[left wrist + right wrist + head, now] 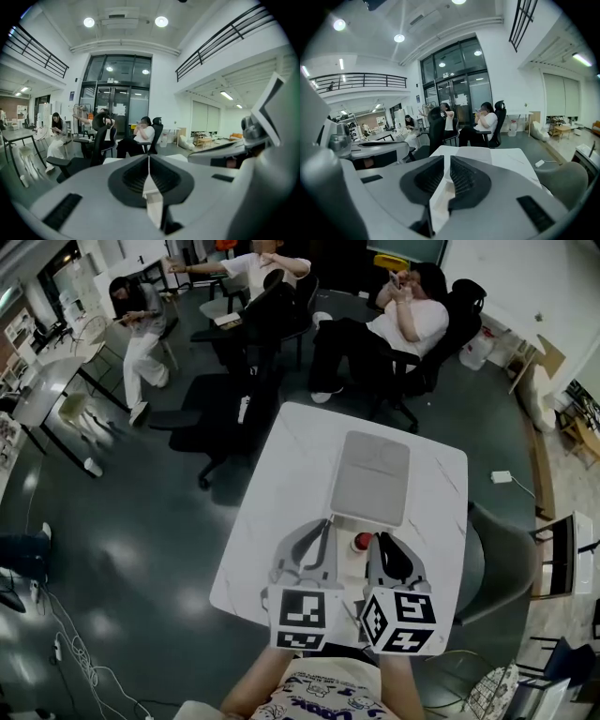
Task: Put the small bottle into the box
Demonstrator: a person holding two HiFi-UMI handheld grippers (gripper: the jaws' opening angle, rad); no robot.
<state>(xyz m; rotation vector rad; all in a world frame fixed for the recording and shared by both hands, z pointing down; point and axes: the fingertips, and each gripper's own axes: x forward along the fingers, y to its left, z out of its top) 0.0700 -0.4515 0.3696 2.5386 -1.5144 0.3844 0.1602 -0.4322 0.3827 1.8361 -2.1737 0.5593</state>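
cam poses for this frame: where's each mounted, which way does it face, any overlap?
Head view: on the person's head, facing steeply down at the white table and gray box; shows the left hand-held gripper, right hand-held gripper and the person's arms.
Left gripper view: on the left hand-held gripper, facing along its shut jaws toward seated people; right hand-held gripper at right edge.
Right gripper view: on the right hand-held gripper, along its shut jaws, over table and box.
Shared: both gripper views show the seated people.
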